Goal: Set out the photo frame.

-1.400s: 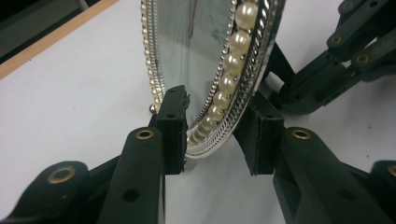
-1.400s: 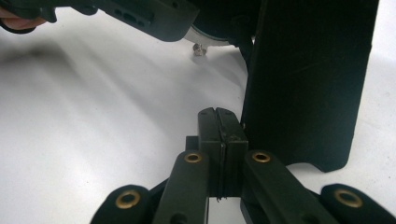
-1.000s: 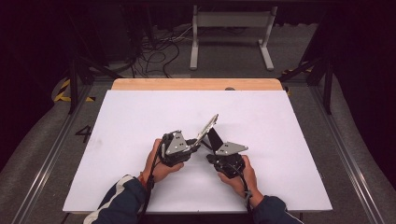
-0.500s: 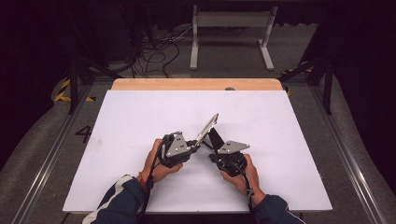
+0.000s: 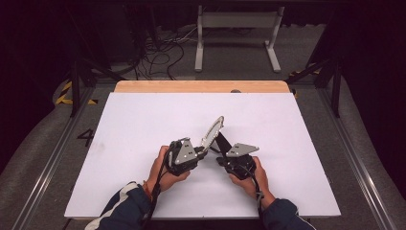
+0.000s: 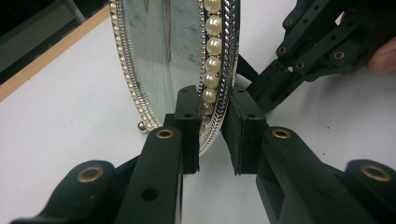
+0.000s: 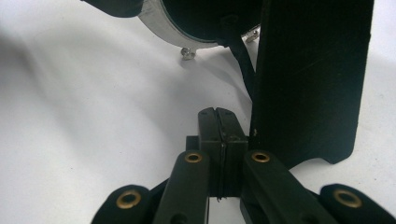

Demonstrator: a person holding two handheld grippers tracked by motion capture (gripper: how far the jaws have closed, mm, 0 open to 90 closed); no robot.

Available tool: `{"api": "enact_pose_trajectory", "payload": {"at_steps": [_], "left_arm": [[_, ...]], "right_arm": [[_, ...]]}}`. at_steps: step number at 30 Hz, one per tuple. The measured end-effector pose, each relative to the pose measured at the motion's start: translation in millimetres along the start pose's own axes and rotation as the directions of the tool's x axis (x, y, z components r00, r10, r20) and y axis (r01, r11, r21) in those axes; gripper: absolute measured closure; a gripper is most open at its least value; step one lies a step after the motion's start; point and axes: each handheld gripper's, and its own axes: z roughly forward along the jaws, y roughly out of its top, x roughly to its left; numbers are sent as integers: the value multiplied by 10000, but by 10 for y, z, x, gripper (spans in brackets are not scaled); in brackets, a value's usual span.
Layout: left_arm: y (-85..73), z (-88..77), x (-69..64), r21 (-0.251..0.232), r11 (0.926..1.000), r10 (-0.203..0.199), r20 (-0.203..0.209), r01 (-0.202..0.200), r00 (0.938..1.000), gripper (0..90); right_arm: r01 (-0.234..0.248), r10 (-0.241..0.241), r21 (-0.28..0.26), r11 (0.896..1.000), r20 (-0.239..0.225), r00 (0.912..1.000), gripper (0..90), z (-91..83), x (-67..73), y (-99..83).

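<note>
An oval frame (image 5: 212,132) with a pearl and silver rim (image 6: 213,51) stands tilted on the white table (image 5: 143,124), propped by its black back stand (image 7: 310,79). My left gripper (image 6: 215,126) is shut on the lower rim, one pad on the glass side and one behind. In the high view the left gripper (image 5: 203,150) reaches in from the frame's left. My right gripper (image 7: 218,126) sits behind the frame, just left of the stand, jaws pressed together with nothing I can make out between them. The right gripper (image 5: 221,153) shows low beside the stand.
The table's wooden far edge (image 5: 201,86) lies well behind the frame. The frame's small metal foot (image 7: 187,53) rests on the white surface. Metal rails (image 5: 354,158) run along both sides of the table, and cables (image 5: 163,52) lie on the floor beyond.
</note>
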Motion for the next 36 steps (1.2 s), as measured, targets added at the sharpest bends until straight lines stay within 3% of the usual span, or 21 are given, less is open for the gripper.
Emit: {"api": "enact_pose_trajectory", "payload": {"at_steps": [5, 9, 14, 15, 16, 18, 21, 26, 36], "left_arm": [[-9, 4, 5, -69, 10000, -45, 9, 45, 10000, 758], [-31, 41, 3, -19, 9999, 140, 63, -140, 9999, 724], [-67, 114, 31, 153, 9999, 2, 31, -3, 10000, 633], [-80, 123, 52, 28, 9999, -152, 217, 152, 9996, 628], [-99, 127, 78, -197, 9987, -463, 458, 473, 9979, 635], [-108, 125, 93, -286, 9982, -518, 508, 533, 9974, 679], [-106, 92, 101, -512, 9977, -410, 592, 441, 9974, 696], [-86, 73, 74, -442, 9989, -159, 412, 178, 9990, 727], [-40, 52, -33, -283, 9996, -21, 223, 28, 9997, 738]], "right_arm": [[74, -74, -9, 10000, 57, 10000, 900, 3, -5, 1], [40, -40, -44, 10000, 36, 10000, 900, 2, -3, 2], [119, -121, -166, 9998, -92, 9999, 900, -13, 48, 23], [146, -148, -168, 9998, -108, 9998, 900, -14, 60, 26], [192, -194, -178, 9997, -114, 9997, 900, -13, 68, 29], [179, -182, -185, 9997, -117, 9998, 900, -13, 76, 31], [172, -174, -184, 9997, -70, 9998, 899, -13, 69, 30], [-26, 27, -103, 9999, 159, 9999, 900, -19, 10, 19], [-13, 13, -14, 10000, 65, 10000, 900, -29, -25, 13]]}}
